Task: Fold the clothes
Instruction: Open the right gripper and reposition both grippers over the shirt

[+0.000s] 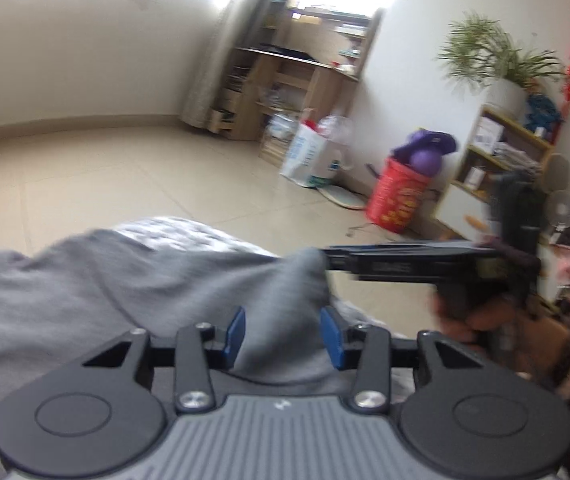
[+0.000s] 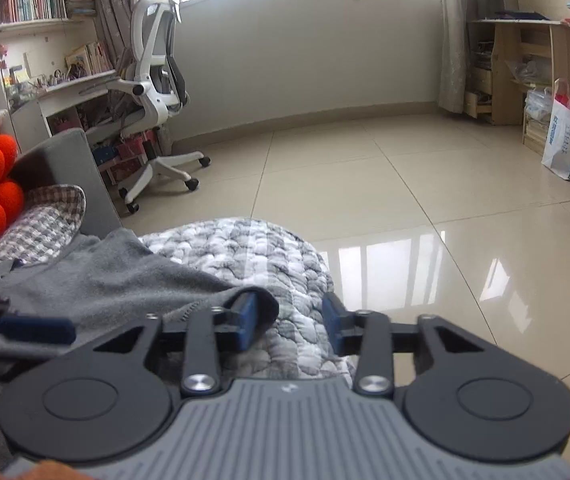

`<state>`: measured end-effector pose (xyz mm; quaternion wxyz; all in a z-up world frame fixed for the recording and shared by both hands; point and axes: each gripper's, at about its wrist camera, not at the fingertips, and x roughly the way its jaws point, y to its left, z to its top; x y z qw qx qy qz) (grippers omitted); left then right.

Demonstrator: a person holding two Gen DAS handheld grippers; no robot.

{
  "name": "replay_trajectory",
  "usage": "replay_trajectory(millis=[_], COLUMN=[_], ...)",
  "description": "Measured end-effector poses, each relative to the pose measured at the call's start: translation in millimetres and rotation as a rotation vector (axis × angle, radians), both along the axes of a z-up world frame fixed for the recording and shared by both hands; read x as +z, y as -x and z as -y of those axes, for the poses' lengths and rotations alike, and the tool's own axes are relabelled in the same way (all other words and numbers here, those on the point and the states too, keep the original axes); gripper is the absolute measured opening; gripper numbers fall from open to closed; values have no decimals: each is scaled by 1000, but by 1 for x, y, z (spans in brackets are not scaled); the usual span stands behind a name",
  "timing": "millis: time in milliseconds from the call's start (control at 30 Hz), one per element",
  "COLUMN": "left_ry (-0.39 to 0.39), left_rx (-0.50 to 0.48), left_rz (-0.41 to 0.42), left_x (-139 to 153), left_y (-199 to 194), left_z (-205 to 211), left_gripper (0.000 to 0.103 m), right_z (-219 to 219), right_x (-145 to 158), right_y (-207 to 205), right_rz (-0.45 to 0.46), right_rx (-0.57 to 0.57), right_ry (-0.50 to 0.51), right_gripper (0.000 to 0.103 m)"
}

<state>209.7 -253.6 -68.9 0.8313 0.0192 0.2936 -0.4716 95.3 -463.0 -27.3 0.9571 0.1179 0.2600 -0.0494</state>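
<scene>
Glossy floor tiles [image 2: 385,184] lie beyond the quilted bedding [image 2: 253,252], where the grey garment [image 1: 105,296] is spread. Both claws are angled downward — the left gripper [image 1: 283,336] parted over cloth, the right gripper [image 2: 287,326] parted, its left pad [image 2: 247,320] under a fold.

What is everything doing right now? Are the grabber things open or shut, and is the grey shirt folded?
left gripper: open, grey cloth between its blue pads, not pinched.
right gripper: open, one pad touching the garment's edge.
grey garment: rumpled, not neatly folded, lying on the quilt.
quilt: spread under the garment.
office chair: upright, nobody in it.
</scene>
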Motion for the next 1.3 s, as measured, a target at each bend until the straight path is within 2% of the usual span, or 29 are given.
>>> replay_trajectory(millis=[133, 233, 467, 533, 633, 833, 933, 1100, 1167, 1233, 1300], left_ry=[-48, -18, -10, 8, 39, 71, 75, 63, 61, 54, 44], left_rx=[111, 148, 170, 172, 177, 186, 189, 198, 201, 207, 217], left_rz=[4, -30, -32, -50, -80, -116, -120, -94, -73, -50, -30], left_x=[-9, -13, -17, -19, -21, -24, -25, -17, -13, -9, -5], left_y=[-28, -43, -49, -51, -56, -61, -62, -55, -48, -42, -36], left_z=[-1, 0, 6, 3, -1, -4, -4, -6, -10, -16, -26], left_gripper=[42, 40, 43, 43, 43, 43, 43, 44, 47, 57, 57], right_z=[-5, -9, -57, -70, -78, -91, -93, -81, -82, -85, -87], right_x=[16, 27, 22, 14, -1, -2, -3, 9, 17, 26, 34], right_y=[3, 1, -8, -10, -6, 36, 49, 48, 49, 50, 48], right_rz=[59, 81, 15, -25, -109, -130, -122, -127, -117, -100, -87], right_rx=[-15, 8, 224, 255, 256, 229, 207, 197, 190, 184, 182], right_ry=[26, 7, 19, 53, 86, 166, 159, 66, 77, 104, 112], right_gripper=[42, 42, 39, 37, 33, 33, 34, 32, 33, 34, 35])
